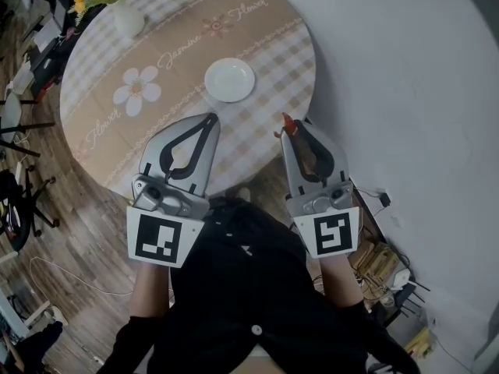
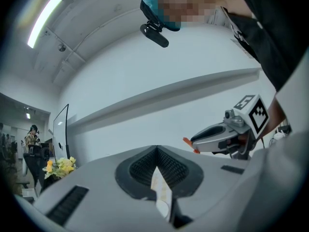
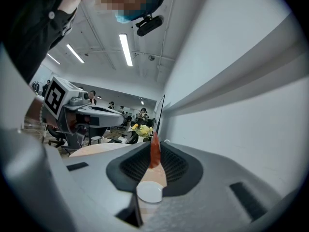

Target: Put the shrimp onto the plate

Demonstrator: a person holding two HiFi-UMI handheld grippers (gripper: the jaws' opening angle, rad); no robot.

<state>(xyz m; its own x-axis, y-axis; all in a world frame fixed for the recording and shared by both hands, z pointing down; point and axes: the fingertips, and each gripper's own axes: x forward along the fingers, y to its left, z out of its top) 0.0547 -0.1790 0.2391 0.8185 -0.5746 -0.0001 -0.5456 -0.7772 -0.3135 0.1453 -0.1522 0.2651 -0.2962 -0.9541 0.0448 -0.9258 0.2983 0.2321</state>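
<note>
By the near edge of the table (image 1: 265, 29), the right gripper (image 1: 294, 131) clenches the shrimp (image 1: 285, 123), the left gripper (image 1: 210, 118) is pressed together empty; mid-carry, it seems, needing travel toward eleven o'clock over the plate (image 1: 229, 79), then release.

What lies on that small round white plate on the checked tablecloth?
Nothing: the white plate is bare. The orange shrimp sits pinched in the right gripper, short of it. The cloth beneath is hidden.
</note>
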